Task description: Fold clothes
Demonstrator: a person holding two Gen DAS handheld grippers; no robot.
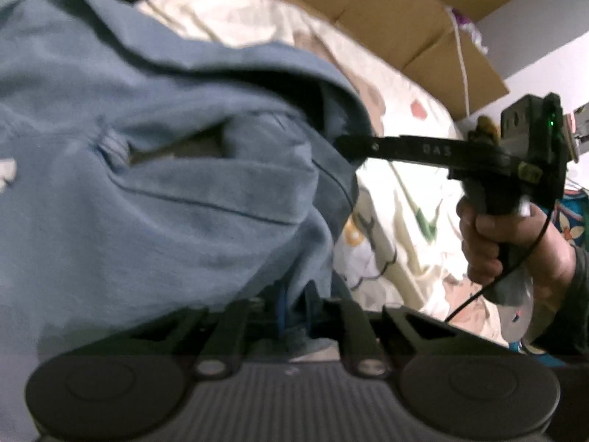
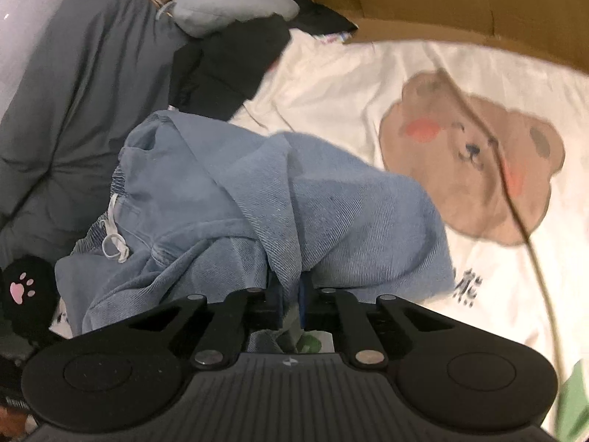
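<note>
The left gripper [image 1: 294, 305] is pinched tight on a fold of the blue denim trousers [image 1: 154, 169], which hang bunched in front of its blurred lens. The right gripper [image 2: 292, 294] is likewise clamped on the cloth, above the bear-print bedsheet [image 2: 471, 169]. Only the left wrist view shows the person's hand [image 1: 489, 243] on the right gripper's handle and its finger reaching into the denim; only the right shows the white drawstring [image 2: 114, 235], what seems a grey duvet [image 2: 73, 103] and a grey plush toy [image 2: 228, 3]
</note>
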